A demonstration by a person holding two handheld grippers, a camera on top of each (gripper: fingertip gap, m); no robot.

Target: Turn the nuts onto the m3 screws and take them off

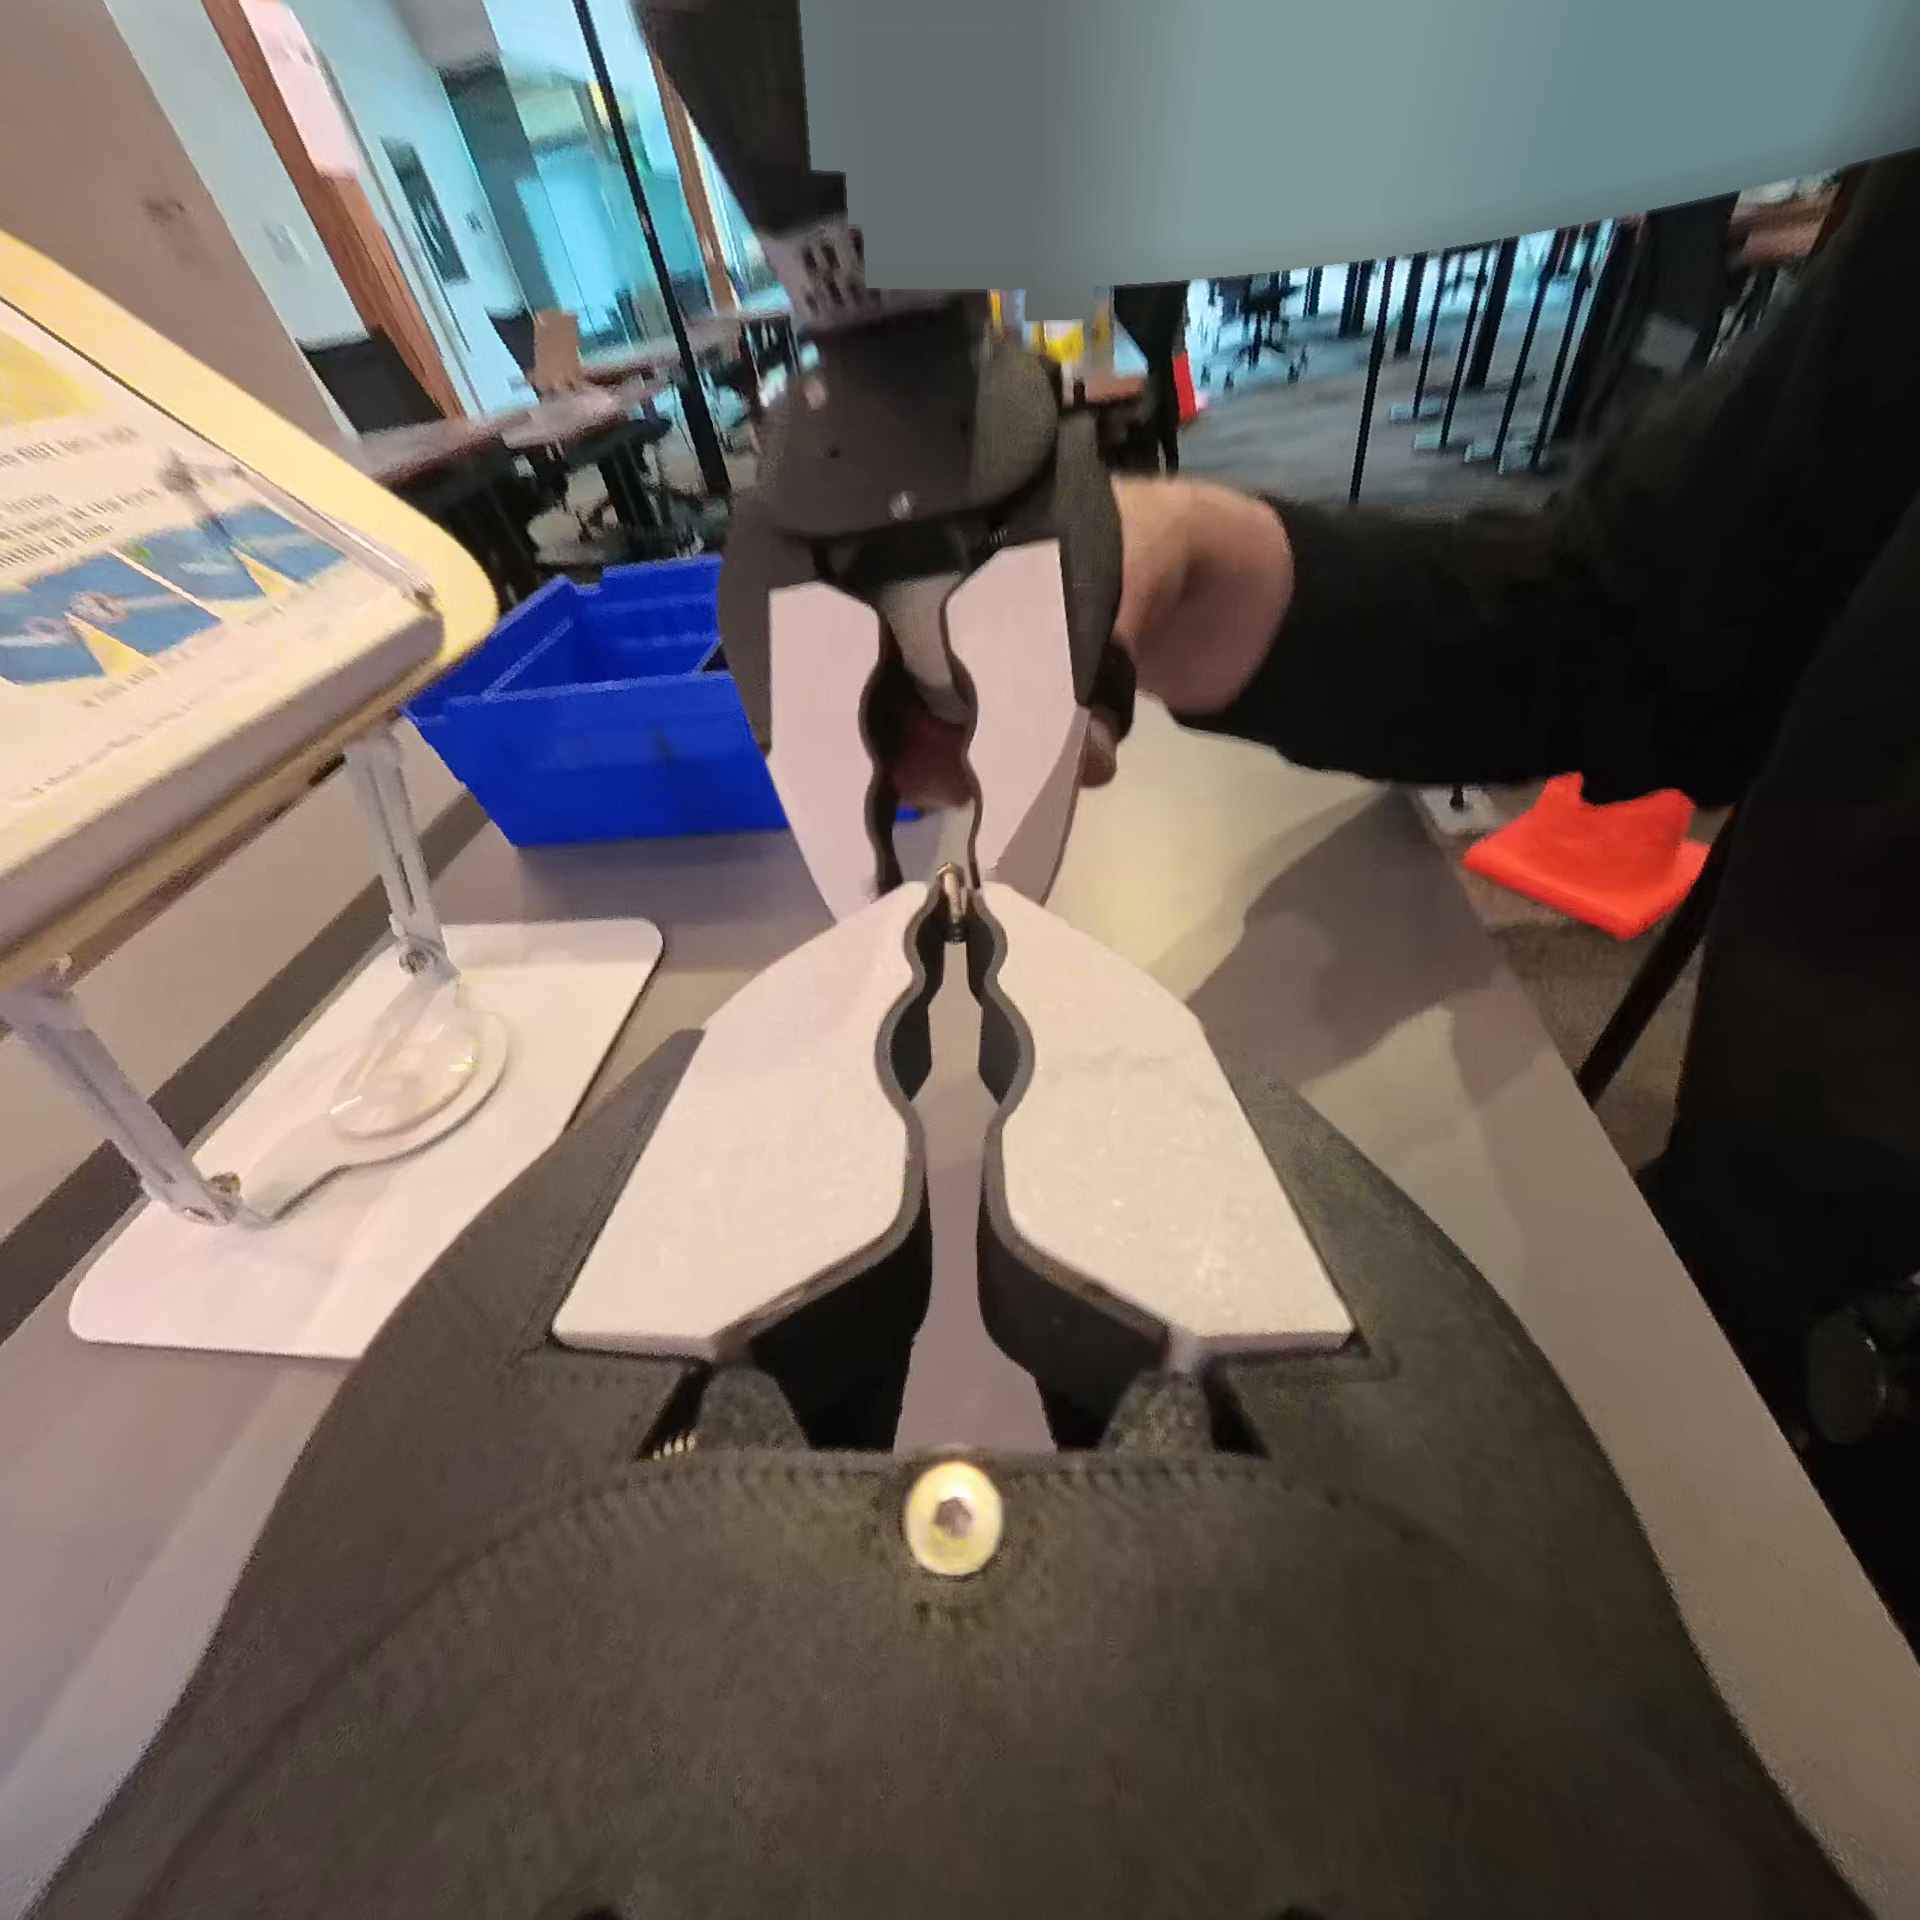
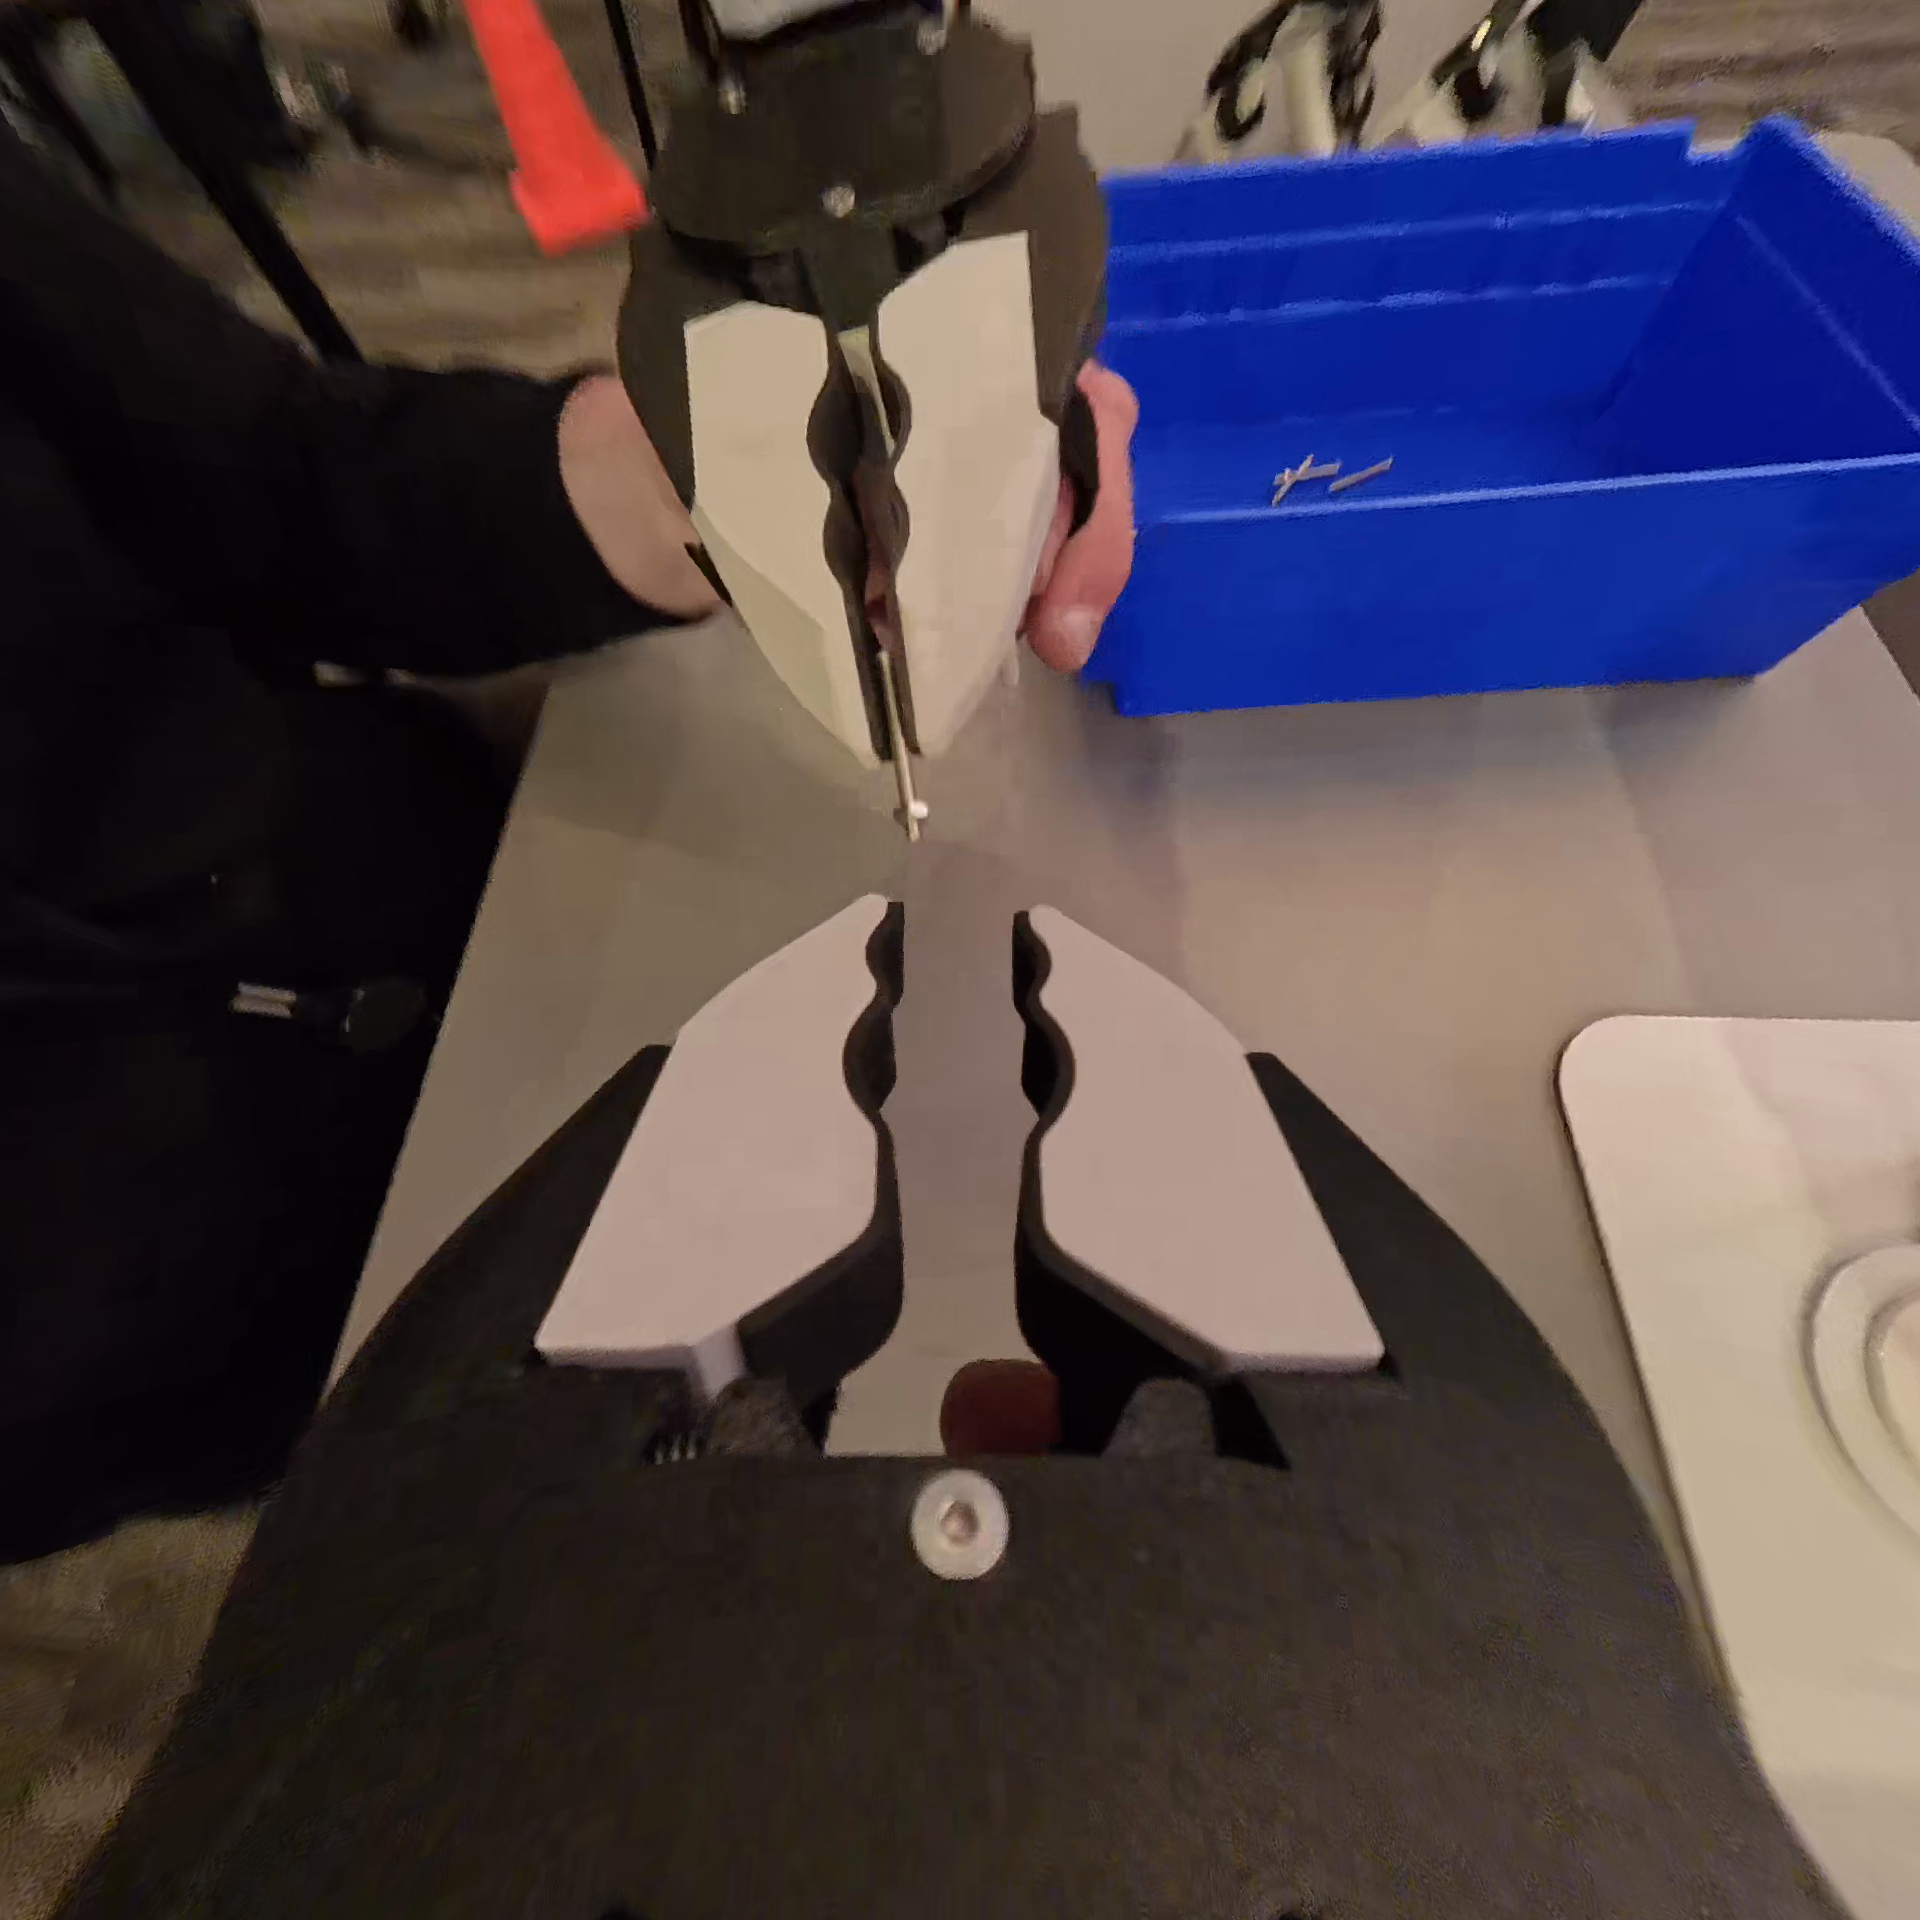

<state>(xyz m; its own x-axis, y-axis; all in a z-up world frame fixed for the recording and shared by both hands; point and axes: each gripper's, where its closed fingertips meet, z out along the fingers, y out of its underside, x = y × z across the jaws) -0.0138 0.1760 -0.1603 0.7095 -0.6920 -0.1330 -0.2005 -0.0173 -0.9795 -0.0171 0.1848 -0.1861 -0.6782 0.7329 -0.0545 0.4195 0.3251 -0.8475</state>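
My left gripper [image 1: 951, 914] is shut on a thin m3 screw [image 1: 950, 900] held lengthwise between its tips. In the right wrist view the left gripper [image 2: 896, 750] points toward me, and the screw [image 2: 902, 779] sticks out of it with a small nut [image 2: 915, 808] near its free end. My right gripper [image 2: 956, 916] is open and empty, its tips a short way from the screw's end. In the left wrist view the right gripper [image 1: 930, 871] faces the screw head-on, almost touching. Both are held above the grey table [image 2: 1299, 883].
A blue bin [image 2: 1558, 582] stands on the table's far side with several loose screws [image 2: 1330, 476] inside; it also shows in the left wrist view [image 1: 613, 748]. A sign stand with a white base [image 1: 343, 1174] stands to the left. An orange cone [image 1: 1579, 862] lies off the table. Less than 4 cm separates the two grippers' tips.
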